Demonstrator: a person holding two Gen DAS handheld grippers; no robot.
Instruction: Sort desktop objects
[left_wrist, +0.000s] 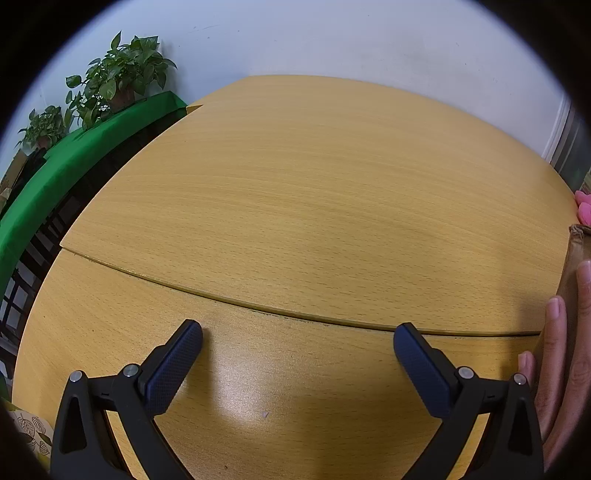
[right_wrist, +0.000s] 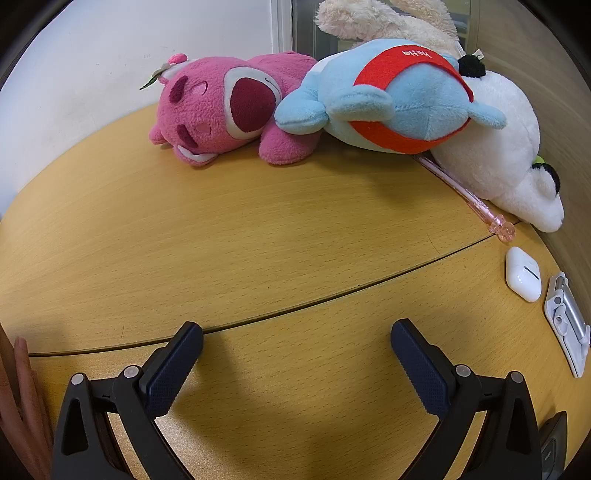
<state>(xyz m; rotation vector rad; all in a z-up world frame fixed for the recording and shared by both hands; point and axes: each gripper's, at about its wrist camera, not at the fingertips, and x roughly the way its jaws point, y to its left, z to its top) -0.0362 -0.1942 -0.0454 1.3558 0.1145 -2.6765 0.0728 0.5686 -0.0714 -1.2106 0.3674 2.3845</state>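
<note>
A light wooden desk (right_wrist: 258, 229), crossed by a curved seam, carries at the top of the right wrist frame a pink plush bear (right_wrist: 225, 107), a blue-and-red plush (right_wrist: 391, 96) and a white plush (right_wrist: 506, 155), with a pink pen (right_wrist: 465, 192), white earbud case (right_wrist: 522, 274) and white clip-like gadget (right_wrist: 567, 321) at right.

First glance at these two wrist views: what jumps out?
In the right wrist view, a pile of plush toys fills the far table edge: a pink bear, a blue-and-red toy and a white plush, with a pink pen and white earbud case at right. The right gripper and left gripper hang open over bare wood.
</note>
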